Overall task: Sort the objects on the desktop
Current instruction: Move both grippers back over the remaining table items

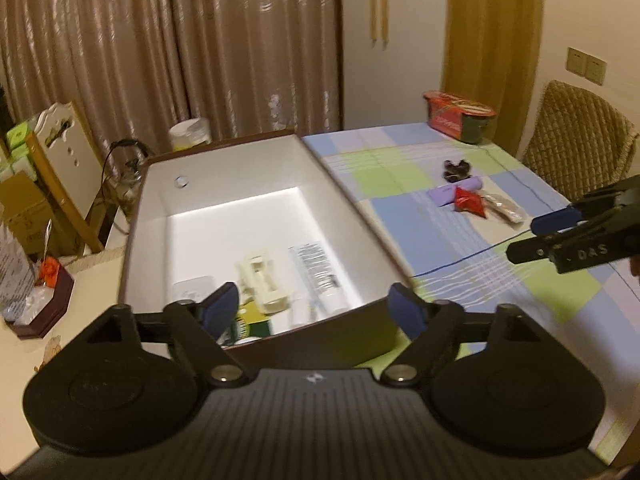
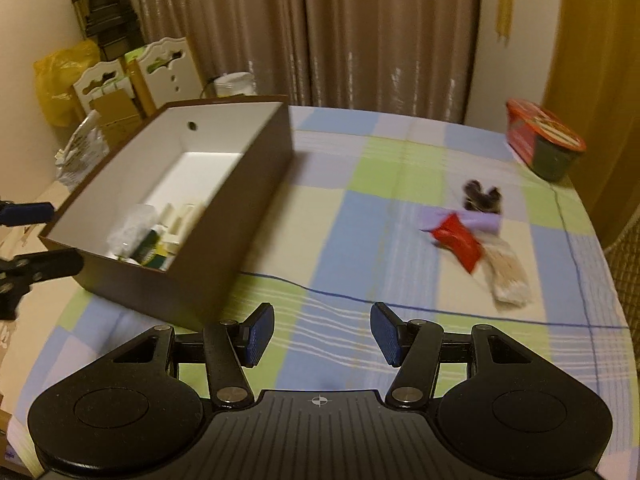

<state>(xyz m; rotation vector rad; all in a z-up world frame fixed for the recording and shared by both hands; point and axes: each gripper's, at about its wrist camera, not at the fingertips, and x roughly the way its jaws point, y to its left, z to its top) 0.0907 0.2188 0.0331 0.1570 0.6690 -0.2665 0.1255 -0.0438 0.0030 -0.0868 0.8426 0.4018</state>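
A brown box with a white inside (image 1: 352, 208) (image 2: 256, 168) stands on the checked tablecloth and holds several items, among them a cream plastic piece (image 1: 262, 280) and a white tube (image 1: 318, 272). My left gripper (image 1: 316, 310) is open and empty over the box's near edge. My right gripper (image 2: 322, 334) is open and empty above the cloth, right of the box; it also shows in the left wrist view (image 1: 532, 236). On the cloth lie a red packet (image 2: 458, 240) (image 1: 470, 202), a purple item (image 2: 476, 220) (image 1: 454, 194), a black clip (image 2: 482, 196) (image 1: 456, 169) and a pale sachet (image 2: 506, 276) (image 1: 504, 208).
A red and dark instant-noodle cup (image 1: 464, 118) (image 2: 544, 140) stands at the table's far right corner. A woven chair (image 1: 580, 140) is at the right. Cardboard boxes and white chair backs (image 2: 132, 76) stand left of the table, with curtains behind.
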